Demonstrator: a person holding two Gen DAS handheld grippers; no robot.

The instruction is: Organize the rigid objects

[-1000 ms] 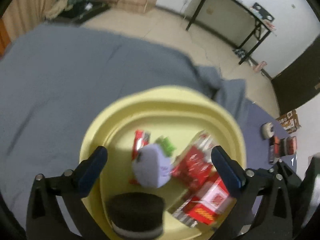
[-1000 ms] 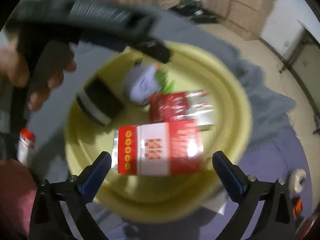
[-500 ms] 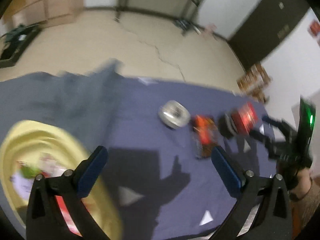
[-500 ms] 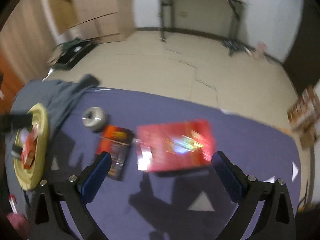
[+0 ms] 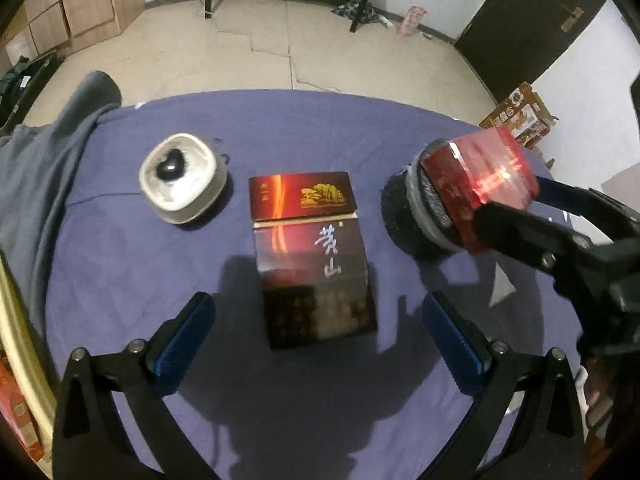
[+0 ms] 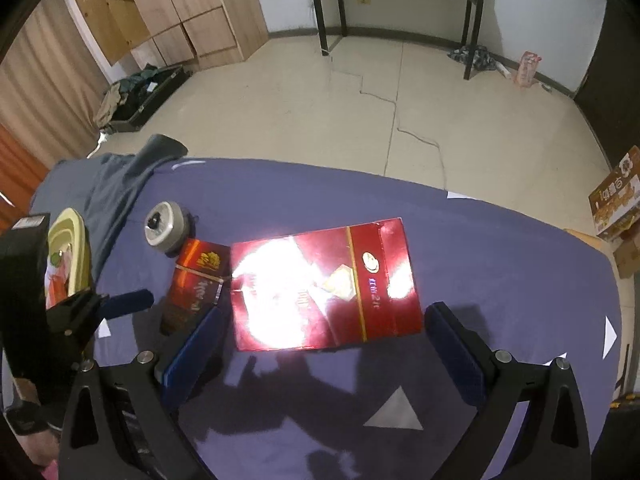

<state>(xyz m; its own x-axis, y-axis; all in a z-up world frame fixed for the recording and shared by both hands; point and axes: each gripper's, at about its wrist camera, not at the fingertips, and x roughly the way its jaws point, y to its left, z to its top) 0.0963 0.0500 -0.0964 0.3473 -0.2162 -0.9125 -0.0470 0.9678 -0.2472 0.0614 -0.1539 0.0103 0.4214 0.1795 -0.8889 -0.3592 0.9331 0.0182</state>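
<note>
A dark red box with gold characters (image 5: 312,256) lies on the purple tablecloth between the open jaws of my left gripper (image 5: 316,340). It also shows in the right wrist view (image 6: 196,280). A shiny red box (image 6: 324,284) sits between the open fingers of my right gripper (image 6: 320,344). In the left wrist view this red box (image 5: 480,188) rests on a black round object (image 5: 412,216). A grey ashtray with a dark stone (image 5: 182,176) stands at the left.
A yellow basin (image 6: 74,256) holding several items stands at the table's left edge beside a grey cloth (image 5: 44,160). The purple cloth (image 6: 500,264) ends at the floor beyond. White triangle marks (image 6: 394,414) lie on the cloth.
Both grippers have swung away from the yellow basin to the right part of the table. The left now faces the dark red box, the right the shiny red box.
</note>
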